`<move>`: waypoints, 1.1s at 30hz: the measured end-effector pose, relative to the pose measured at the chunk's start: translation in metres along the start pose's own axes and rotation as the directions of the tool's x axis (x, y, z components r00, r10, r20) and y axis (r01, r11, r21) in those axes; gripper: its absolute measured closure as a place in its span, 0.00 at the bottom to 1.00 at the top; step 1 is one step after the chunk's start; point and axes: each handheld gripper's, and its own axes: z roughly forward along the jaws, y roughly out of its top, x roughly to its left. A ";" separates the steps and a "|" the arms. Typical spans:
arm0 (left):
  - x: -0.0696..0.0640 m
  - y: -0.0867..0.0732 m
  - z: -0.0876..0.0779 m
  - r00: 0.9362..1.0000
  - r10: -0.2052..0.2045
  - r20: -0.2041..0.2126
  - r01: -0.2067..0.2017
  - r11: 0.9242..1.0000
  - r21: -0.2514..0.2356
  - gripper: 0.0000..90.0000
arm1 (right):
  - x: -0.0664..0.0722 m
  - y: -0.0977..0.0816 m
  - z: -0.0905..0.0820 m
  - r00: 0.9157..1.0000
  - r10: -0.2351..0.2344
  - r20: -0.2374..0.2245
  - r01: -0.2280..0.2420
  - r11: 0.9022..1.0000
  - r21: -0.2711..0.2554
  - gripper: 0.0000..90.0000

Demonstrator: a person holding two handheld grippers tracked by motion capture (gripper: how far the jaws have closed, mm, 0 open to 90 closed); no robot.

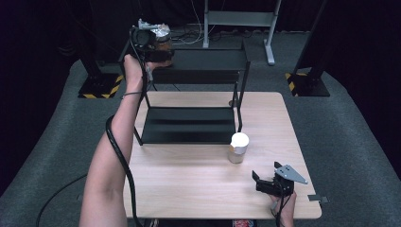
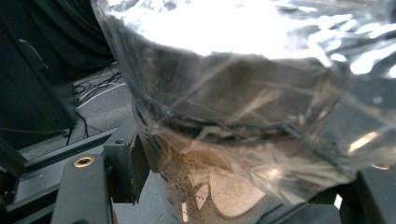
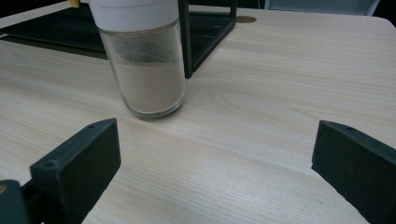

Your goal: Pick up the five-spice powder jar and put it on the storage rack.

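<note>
The foil-capped jar (image 2: 224,140), clamped low in the left gripper (image 1: 150,45) over the rack's top shelf (image 1: 208,60), could tip on release — seemingly near the edge — while the right gripper (image 1: 268,182) rests spread wide on the table (image 1: 189,184) near the white-lidded jar (image 1: 238,147).

Jar (image 1: 238,147) before rack (image 1: 189,124), seemingly apart.

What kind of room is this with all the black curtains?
Probably a recording studio or lab, not a kitchen: black curtains hang all around, hazard-striped stand bases sit on grey carpet, and loose cables lie behind the wooden table.
</note>
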 end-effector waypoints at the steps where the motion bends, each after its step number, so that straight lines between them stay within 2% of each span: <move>1: 0.000 0.001 0.002 1.000 0.001 0.002 -0.001 1.000 0.004 0.34 | 0.000 0.000 0.000 1.000 0.000 0.000 0.000 1.000 -0.001 0.00; 8: 0.000 0.008 0.015 1.000 0.002 0.021 -0.003 0.999 0.043 0.34 | 0.000 0.000 0.000 1.000 0.000 -0.001 0.000 1.000 -0.001 0.00; 11: 0.005 0.007 0.019 0.998 -0.035 0.044 0.033 0.998 0.045 0.34 | 0.000 0.000 0.000 1.000 0.000 -0.002 0.000 1.000 -0.002 0.00; 13: 0.005 0.008 0.022 0.999 -0.039 0.036 0.037 0.998 0.056 0.34 | -0.001 -0.001 0.000 1.000 0.001 -0.002 -0.001 1.000 -0.006 0.00; 18: 0.013 0.005 0.025 0.995 -0.079 0.058 0.077 0.996 0.050 0.33 | -0.001 -0.002 -0.001 1.000 0.004 -0.005 -0.004 1.000 -0.009 0.00; 24: 0.013 0.001 0.028 0.995 -0.080 0.058 0.078 0.996 0.033 0.33 | -0.001 -0.002 -0.001 1.000 0.004 -0.005 -0.004 1.000 -0.010 0.00; 33: 0.015 0.003 0.029 0.995 -0.076 0.063 0.074 0.997 0.039 0.33 | -0.001 -0.002 -0.001 1.000 0.003 -0.006 -0.003 1.000 -0.008 0.00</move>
